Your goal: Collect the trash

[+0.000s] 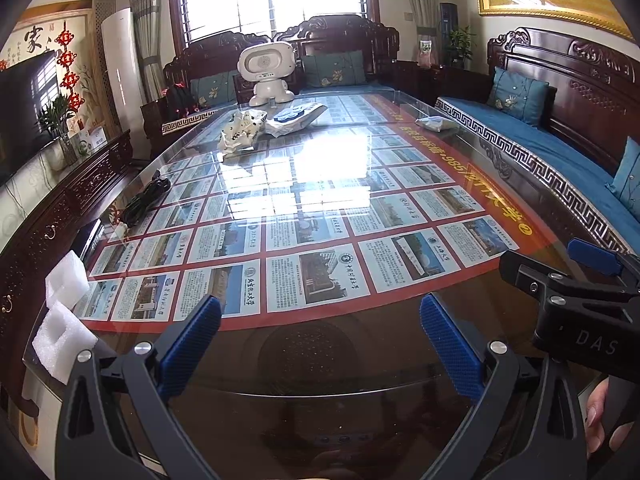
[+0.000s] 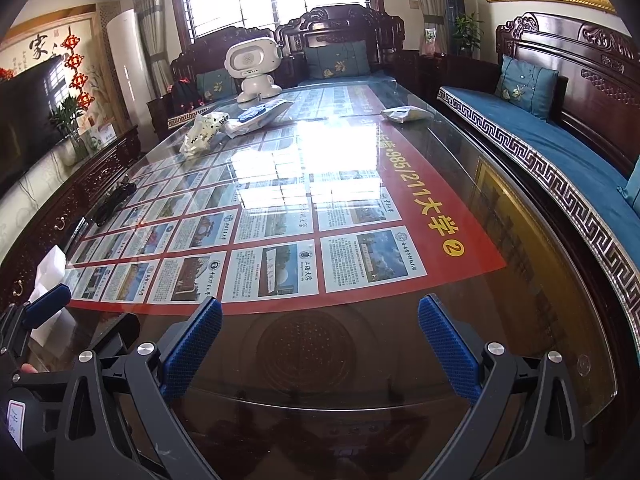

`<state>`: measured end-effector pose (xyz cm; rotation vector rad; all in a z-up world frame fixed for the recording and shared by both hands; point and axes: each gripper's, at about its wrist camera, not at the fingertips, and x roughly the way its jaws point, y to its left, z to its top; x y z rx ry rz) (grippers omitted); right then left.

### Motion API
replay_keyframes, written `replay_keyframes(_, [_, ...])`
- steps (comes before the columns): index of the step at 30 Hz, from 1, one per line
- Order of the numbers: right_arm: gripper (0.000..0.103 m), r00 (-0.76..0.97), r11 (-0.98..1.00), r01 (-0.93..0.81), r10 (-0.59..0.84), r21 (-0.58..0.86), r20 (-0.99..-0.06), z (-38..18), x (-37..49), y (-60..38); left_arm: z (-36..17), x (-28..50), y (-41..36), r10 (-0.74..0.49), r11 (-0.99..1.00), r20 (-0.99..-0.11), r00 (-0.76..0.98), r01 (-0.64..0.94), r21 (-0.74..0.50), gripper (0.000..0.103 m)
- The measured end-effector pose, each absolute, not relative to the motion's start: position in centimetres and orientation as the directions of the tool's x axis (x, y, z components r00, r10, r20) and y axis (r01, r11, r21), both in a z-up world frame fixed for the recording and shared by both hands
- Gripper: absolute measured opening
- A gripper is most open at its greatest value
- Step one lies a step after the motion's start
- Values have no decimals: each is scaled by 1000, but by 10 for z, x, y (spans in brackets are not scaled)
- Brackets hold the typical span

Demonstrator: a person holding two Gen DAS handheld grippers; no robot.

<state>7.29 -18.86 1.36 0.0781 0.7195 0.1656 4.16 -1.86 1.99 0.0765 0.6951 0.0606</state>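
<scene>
Trash lies on the glass-topped table (image 1: 320,360). Two white foam blocks (image 1: 64,312) sit at the near left edge, seen in the right wrist view as foam blocks (image 2: 50,272). A crumpled white wrapper (image 1: 242,130) and a white-and-blue bag (image 1: 296,116) lie at the far end; wrapper (image 2: 202,132), bag (image 2: 256,116). A small pale packet (image 1: 434,123) rests at the far right; packet (image 2: 406,114). My left gripper (image 1: 320,344) is open and empty over the near edge. My right gripper (image 2: 320,344) is open and empty beside it, also visible as right gripper (image 1: 576,276).
A white toy robot (image 1: 266,72) stands at the table's far end. A black cable bundle (image 1: 146,200) lies at the left edge. Carved wooden benches with blue cushions (image 1: 560,152) line the right and far sides. A dark cabinet with a TV (image 1: 24,116) runs along the left.
</scene>
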Motion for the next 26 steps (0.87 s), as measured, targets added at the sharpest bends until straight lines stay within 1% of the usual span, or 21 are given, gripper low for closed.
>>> replay_keyframes(4, [95,742,985,-121,174,126,-647,15,73,-189,16,44,-15,53,998,-663,747,-20,57,99])
replay_keyframes(7, [95,742,985,-117,172,127,-648,14,73,-190,13,45,-8,-4,1000,-666,746,-10,-17,99])
replay_keyframes(10, [95,739,985,-105,171,140,-651,14,74,-193,11,43,-5,45,998,-630,776,-57,1,99])
replay_keyframes(12, [95,740,985,-99,166,139,-651,14,73,-195,9,45,-1,24,999,-637,771,-49,-21,99])
replay_keyframes(15, [95,746,985,-94,164,142,-646,16,72,-197,10,46,-2,57,998,-629,775,-62,14,99])
replay_keyframes(18, [95,751,985,-85,162,150,-640,18,72,-200,6,51,-3,75,997,-668,740,-71,33,99])
replay_keyframes(20, [95,752,984,-82,165,157,-638,18,72,-202,5,52,-5,104,994,-679,727,-86,61,99])
replay_keyframes(23, [95,750,985,-78,160,155,-642,17,73,-202,7,49,-7,129,992,-661,739,-86,97,99])
replay_keyframes(26, [95,746,985,-77,161,156,-646,15,74,-202,9,48,-9,121,992,-659,742,-77,95,99])
